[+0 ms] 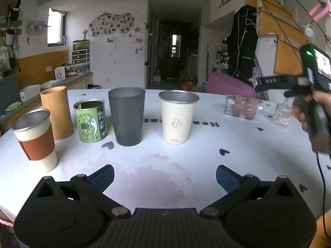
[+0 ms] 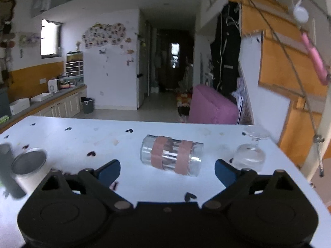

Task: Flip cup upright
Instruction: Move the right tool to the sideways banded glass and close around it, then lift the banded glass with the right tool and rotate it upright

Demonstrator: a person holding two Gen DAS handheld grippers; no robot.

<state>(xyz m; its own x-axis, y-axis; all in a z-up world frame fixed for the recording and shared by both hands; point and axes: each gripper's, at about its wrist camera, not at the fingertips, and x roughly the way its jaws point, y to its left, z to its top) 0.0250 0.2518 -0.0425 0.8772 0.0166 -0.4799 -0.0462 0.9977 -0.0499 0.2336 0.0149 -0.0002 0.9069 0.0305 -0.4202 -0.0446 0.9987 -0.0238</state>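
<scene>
A clear glass cup [image 2: 171, 157] with two pink tape bands lies on its side on the white table [image 2: 82, 142], straight ahead of my right gripper [image 2: 167, 171], which is open and empty just short of it. The cup also shows far right in the left wrist view [image 1: 242, 107]. A clear stemmed glass [image 2: 249, 153] stands upside down to its right. My left gripper [image 1: 165, 174] is open and empty, hovering over the table in front of a row of upright cups. The right gripper body [image 1: 310, 95] shows at the right edge of the left wrist view.
Upright in a row stand a cream cup with brown sleeve [image 1: 36, 138], a tan cylinder [image 1: 56, 112], a green tin [image 1: 91, 121], a dark grey cup [image 1: 126, 115] and a cream metal cup [image 1: 178, 116]. The table's right edge [image 2: 289, 161] is close to the stemmed glass.
</scene>
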